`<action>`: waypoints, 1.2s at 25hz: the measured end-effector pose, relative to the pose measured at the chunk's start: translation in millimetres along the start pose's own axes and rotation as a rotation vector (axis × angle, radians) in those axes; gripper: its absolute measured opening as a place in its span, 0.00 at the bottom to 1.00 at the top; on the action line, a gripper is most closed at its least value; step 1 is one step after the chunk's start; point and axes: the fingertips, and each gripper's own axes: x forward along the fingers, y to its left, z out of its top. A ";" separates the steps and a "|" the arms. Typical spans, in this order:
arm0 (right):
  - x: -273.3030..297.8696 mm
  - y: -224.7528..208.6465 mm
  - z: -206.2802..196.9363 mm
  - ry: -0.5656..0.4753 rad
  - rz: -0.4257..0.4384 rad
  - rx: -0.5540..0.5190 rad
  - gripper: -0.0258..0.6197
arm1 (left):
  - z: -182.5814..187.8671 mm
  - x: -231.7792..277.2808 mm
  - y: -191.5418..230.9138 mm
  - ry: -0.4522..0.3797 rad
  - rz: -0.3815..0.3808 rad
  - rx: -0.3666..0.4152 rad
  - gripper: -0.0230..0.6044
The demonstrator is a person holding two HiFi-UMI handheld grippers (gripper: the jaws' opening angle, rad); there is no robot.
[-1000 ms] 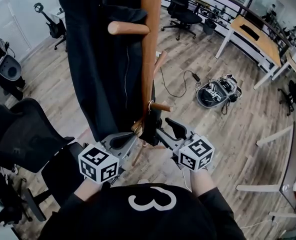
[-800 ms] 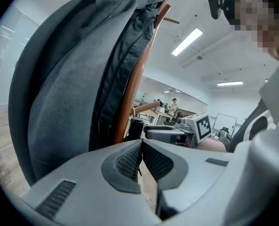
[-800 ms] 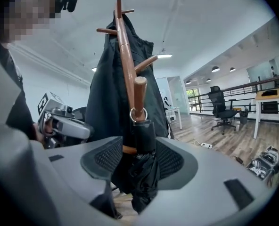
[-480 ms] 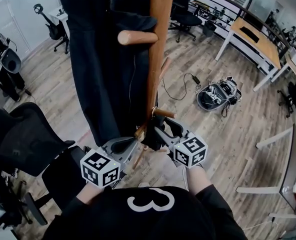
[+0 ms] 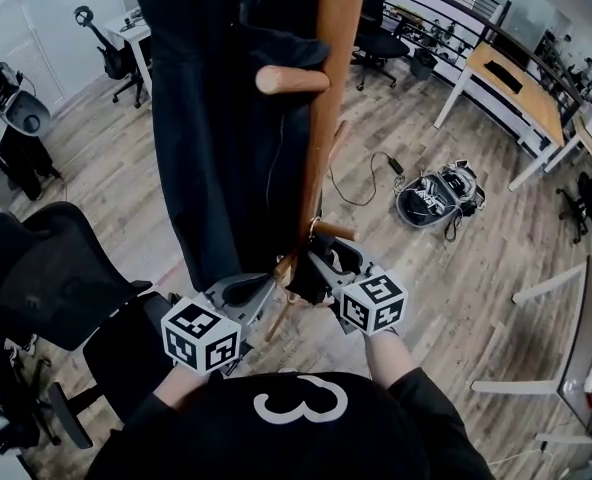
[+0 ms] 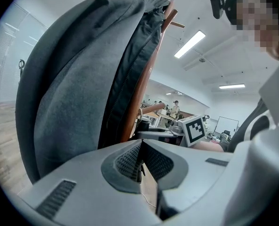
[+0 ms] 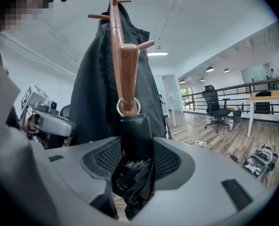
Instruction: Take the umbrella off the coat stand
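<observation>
A wooden coat stand (image 5: 326,118) rises in front of me with a dark coat (image 5: 216,118) draped on its left side. A folded black umbrella (image 7: 135,135) hangs by a metal ring (image 7: 128,106) from a low wooden peg (image 7: 128,74). My right gripper (image 7: 135,157) is shut on the umbrella just below the ring; in the head view it sits at the stand's low peg (image 5: 331,231). My left gripper (image 6: 140,161) is shut with nothing in it, low beside the coat (image 6: 78,93) and pole (image 6: 139,93), just left of the right one (image 5: 321,268).
Black office chairs (image 5: 46,278) stand close on my left. A bag (image 5: 436,193) and a cable (image 5: 371,173) lie on the wooden floor to the right. Desks (image 5: 516,78) and another chair (image 5: 381,38) stand farther back right. An upper peg (image 5: 291,80) sticks out leftward.
My right gripper has shifted left and inward, closer to the stand under the low peg. The left gripper has hardly moved.
</observation>
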 end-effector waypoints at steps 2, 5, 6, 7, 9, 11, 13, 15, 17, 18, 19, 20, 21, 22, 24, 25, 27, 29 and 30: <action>-0.1 -0.6 0.1 -0.006 -0.001 -0.003 0.36 | 0.6 -0.7 1.4 -0.003 0.004 -0.001 0.06; -0.4 -0.9 -1.5 -0.006 0.002 -0.001 0.36 | -0.1 -0.6 2.4 -0.002 0.003 -0.005 0.06; -0.3 -0.6 -1.7 -0.005 0.002 -0.002 0.36 | 0.0 -0.6 2.3 -0.002 0.002 -0.005 0.06; -0.2 -0.3 -1.5 -0.005 0.002 -0.004 0.36 | 0.5 -0.7 2.2 -0.003 0.001 -0.004 0.06; -0.4 0.2 -0.9 -0.008 0.001 -0.007 0.36 | 1.6 -1.1 1.5 -0.005 0.000 -0.003 0.06; -0.9 0.3 -0.8 -0.011 -0.002 -0.009 0.36 | 1.1 -1.7 1.0 -0.004 -0.001 -0.003 0.06; -1.3 -0.2 -0.9 -0.012 -0.006 -0.010 0.36 | 0.1 -2.4 0.8 -0.003 0.000 -0.005 0.06; -1.7 -0.7 0.1 -0.013 -0.005 -0.001 0.36 | 0.0 -3.0 0.1 -0.001 0.002 -0.007 0.06; -2.5 -1.2 1.0 -0.013 -0.003 0.010 0.36 | 0.7 -3.7 -0.5 0.002 0.003 -0.005 0.06; -3.1 -1.4 1.3 -0.013 -0.003 0.012 0.36 | 1.4 -4.1 -0.6 0.002 0.004 -0.004 0.06; -3.7 -1.6 1.4 -0.013 -0.005 0.014 0.36 | 2.5 -4.6 -0.8 0.001 0.004 -0.004 0.06; -4.3 -1.7 1.4 -0.012 -0.006 0.015 0.36 | 3.8 -4.9 -1.3 0.000 0.003 -0.005 0.06; -4.9 -1.7 1.6 -0.010 -0.005 0.015 0.36 | 5.1 -5.2 -2.2 -0.001 0.001 -0.004 0.06; -5.4 -1.6 2.3 -0.009 -0.004 0.014 0.36 | 6.4 -5.5 -3.2 -0.002 -0.001 -0.002 0.06; -7.1 -1.3 4.4 -0.008 -0.001 0.012 0.36 | 9.3 -5.4 -5.7 -0.003 -0.004 0.003 0.06; -8.5 -1.2 5.1 -0.007 0.000 0.010 0.36 | 10.4 -5.3 -7.3 -0.004 -0.005 0.004 0.06; -11.9 -0.1 5.3 -0.007 0.002 0.005 0.36 | 10.8 -5.8 -11.0 -0.009 -0.004 0.006 0.06; -15.0 1.9 5.7 -0.009 0.004 -0.005 0.36 | 9.8 -7.2 -14.4 -0.012 -0.002 0.008 0.06; -16.5 2.9 6.0 -0.011 0.004 -0.009 0.36 | 8.7 -8.0 -15.9 -0.013 -0.001 0.009 0.06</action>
